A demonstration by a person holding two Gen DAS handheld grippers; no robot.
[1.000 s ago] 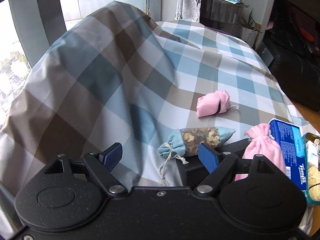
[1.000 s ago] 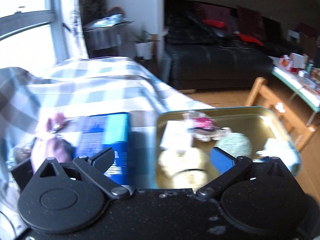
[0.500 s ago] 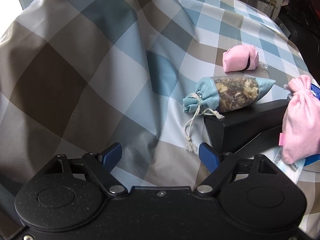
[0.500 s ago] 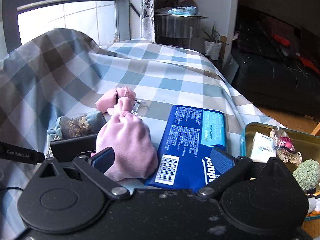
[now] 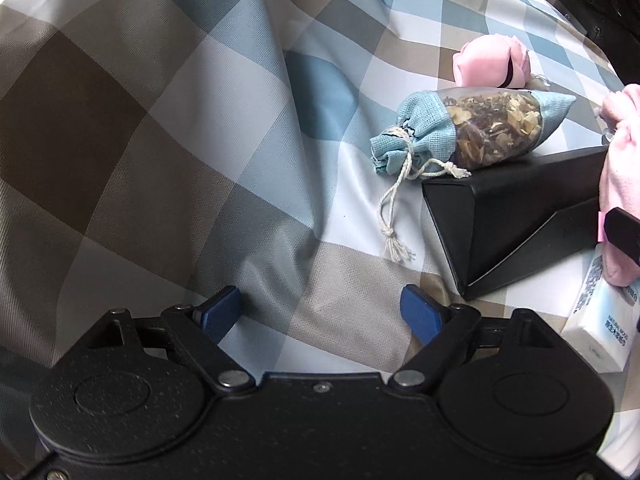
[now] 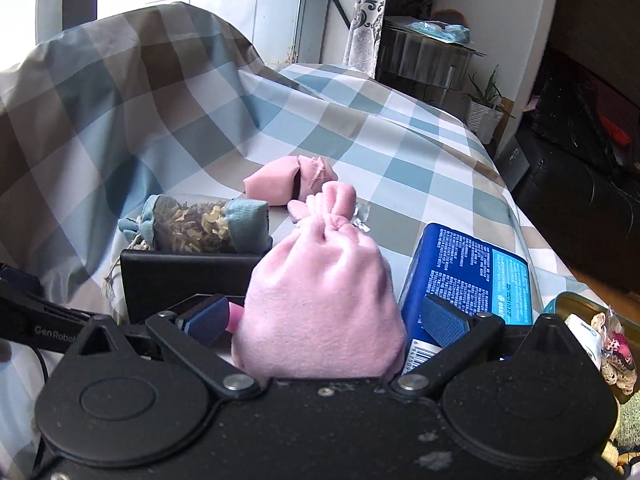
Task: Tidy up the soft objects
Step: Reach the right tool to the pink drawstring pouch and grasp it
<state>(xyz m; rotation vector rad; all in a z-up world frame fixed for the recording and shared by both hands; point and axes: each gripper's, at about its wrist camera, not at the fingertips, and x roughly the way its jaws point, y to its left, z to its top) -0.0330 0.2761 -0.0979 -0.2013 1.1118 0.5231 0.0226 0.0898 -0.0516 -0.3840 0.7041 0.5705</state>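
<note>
The left tool [image 5: 320, 312] hangs over bare checkered cloth [image 5: 160, 120], its jaws opening with nothing between them. The right tool [image 6: 324, 320] stands released around the pink velvet pouch [image 6: 320, 300], pads apart from it. The pouch lies between a black case [image 6: 180, 280] and a blue tissue pack [image 6: 472, 272].
</note>
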